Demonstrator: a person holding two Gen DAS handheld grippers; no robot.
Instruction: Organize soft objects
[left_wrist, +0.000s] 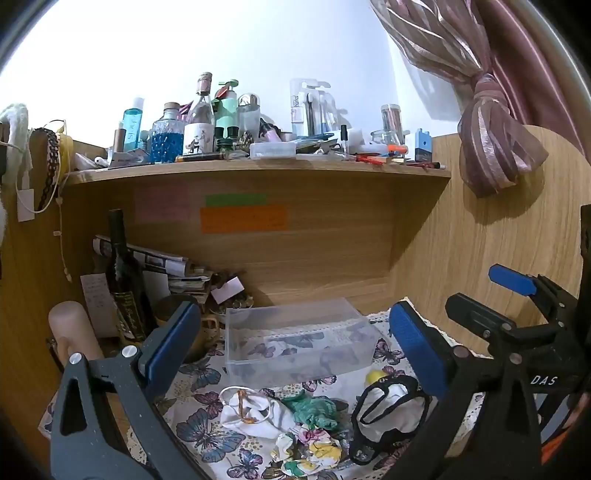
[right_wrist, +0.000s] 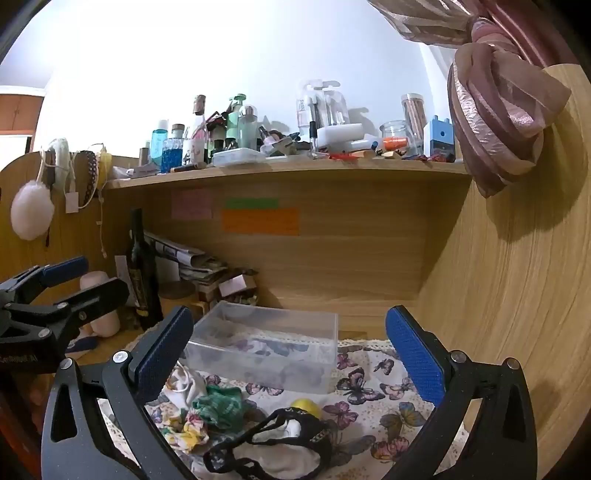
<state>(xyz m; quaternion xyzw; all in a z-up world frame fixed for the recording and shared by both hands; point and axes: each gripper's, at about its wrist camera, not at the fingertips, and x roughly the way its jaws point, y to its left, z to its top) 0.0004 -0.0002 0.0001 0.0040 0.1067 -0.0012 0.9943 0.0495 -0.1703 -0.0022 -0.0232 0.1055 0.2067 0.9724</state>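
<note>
Several soft items lie on a butterfly-print cloth (left_wrist: 207, 439): a white pouch with a cord (left_wrist: 251, 413), a green knit piece (left_wrist: 314, 408), a floral scrunchie (left_wrist: 314, 452), a white cloth with black straps (left_wrist: 391, 417) and a small yellow ball (left_wrist: 375, 376). An empty clear plastic box (left_wrist: 295, 339) stands behind them. In the right wrist view the same box (right_wrist: 266, 347), green piece (right_wrist: 218, 406), strapped cloth (right_wrist: 273, 446) and ball (right_wrist: 306, 406) show. My left gripper (left_wrist: 291, 347) is open above the pile. My right gripper (right_wrist: 291, 354) is open and empty above the strapped cloth.
A dark wine bottle (left_wrist: 123, 280), a pink candle (left_wrist: 74, 328), stacked papers (left_wrist: 173, 269) and a cup stand at the left. A cluttered shelf (left_wrist: 258, 168) runs overhead. Wooden panels close the back and right side (right_wrist: 517, 295). A pink curtain (left_wrist: 495, 110) hangs at right.
</note>
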